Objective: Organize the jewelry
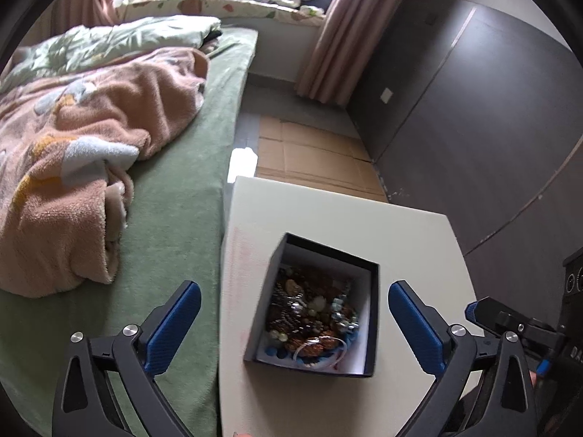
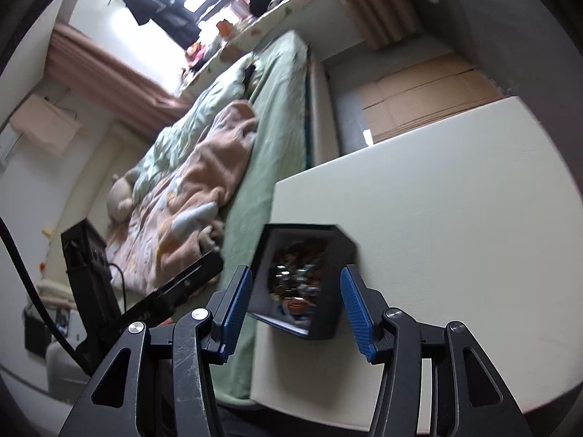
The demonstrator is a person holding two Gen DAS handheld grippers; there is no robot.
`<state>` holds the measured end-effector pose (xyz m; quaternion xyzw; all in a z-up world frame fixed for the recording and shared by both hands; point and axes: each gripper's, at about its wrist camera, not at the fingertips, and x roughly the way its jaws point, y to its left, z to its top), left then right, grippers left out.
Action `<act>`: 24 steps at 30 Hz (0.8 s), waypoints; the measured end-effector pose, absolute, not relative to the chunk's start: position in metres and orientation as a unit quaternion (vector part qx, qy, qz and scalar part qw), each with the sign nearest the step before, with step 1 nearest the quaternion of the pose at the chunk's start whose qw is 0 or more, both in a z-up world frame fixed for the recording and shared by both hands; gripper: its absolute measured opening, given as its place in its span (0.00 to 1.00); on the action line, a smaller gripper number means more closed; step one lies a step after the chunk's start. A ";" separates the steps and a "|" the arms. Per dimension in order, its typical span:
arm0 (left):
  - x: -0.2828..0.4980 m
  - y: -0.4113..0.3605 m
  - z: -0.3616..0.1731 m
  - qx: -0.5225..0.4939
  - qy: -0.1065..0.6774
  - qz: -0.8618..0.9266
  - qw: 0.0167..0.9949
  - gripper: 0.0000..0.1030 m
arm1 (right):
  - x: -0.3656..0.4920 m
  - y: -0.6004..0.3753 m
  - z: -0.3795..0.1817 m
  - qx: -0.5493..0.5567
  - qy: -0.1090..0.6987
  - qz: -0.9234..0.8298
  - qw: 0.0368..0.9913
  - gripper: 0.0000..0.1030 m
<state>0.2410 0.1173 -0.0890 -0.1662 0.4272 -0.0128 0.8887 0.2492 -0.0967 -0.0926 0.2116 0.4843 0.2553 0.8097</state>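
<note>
A black open box with a white lining stands on a cream table. It holds a heap of jewelry: brown bead strands, pearls, silver pieces. My left gripper is open and empty above the box, its blue pads wide on either side. The right gripper's tip shows at the right edge. In the right wrist view the box and jewelry sit between the pads of my open, empty right gripper. The left gripper's body shows at left.
A bed with a green sheet and a pink blanket lies left of the table, close to its edge. Flattened cardboard covers the floor beyond. A dark wardrobe wall stands right. A window ledge with clutter is at the back.
</note>
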 end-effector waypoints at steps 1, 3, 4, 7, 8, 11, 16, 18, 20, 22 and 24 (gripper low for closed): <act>0.238 0.114 -0.087 -0.164 0.422 -0.014 0.892 1.00 | 0.246 -0.105 -0.093 0.214 0.481 0.248 0.813 0.56; 0.231 0.108 -0.081 -0.159 0.411 -0.017 0.898 1.00 | 0.239 -0.120 -0.096 0.219 0.477 0.233 0.819 0.75; 0.229 0.106 -0.078 -0.158 0.408 -0.020 0.899 1.00 | 0.236 -0.126 -0.097 0.220 0.475 0.227 0.821 0.77; 0.218 0.096 -0.066 -0.155 0.393 -0.034 0.906 1.00 | 0.223 -0.146 -0.096 0.218 0.465 0.204 0.834 0.83; 0.213 0.093 -0.062 -0.154 0.387 -0.039 0.908 1.00 | 0.219 -0.151 -0.095 0.214 0.461 0.196 0.838 0.94; 0.195 0.085 -0.051 -0.148 0.370 -0.050 0.916 1.00 | 0.203 -0.164 -0.090 0.200 0.442 0.184 0.855 1.00; 0.167 0.072 -0.044 -0.135 0.373 -0.072 0.915 1.00 | 0.172 -0.184 -0.076 0.177 0.410 0.164 0.880 1.00; 0.155 0.065 -0.039 -0.119 0.371 -0.076 0.918 1.00 | 0.160 -0.187 -0.070 0.170 0.396 0.159 0.888 1.00; 0.141 0.059 -0.034 -0.107 0.365 -0.081 0.921 1.00 | 0.147 -0.191 -0.062 0.157 0.385 0.154 0.896 1.00; 0.129 0.053 -0.030 -0.107 0.365 -0.106 0.919 1.00 | 0.138 -0.193 -0.056 0.129 0.387 0.135 0.903 1.00; 0.120 0.051 -0.028 -0.106 0.361 -0.117 0.919 1.00 | 0.128 -0.195 -0.052 0.110 0.390 0.126 0.905 1.00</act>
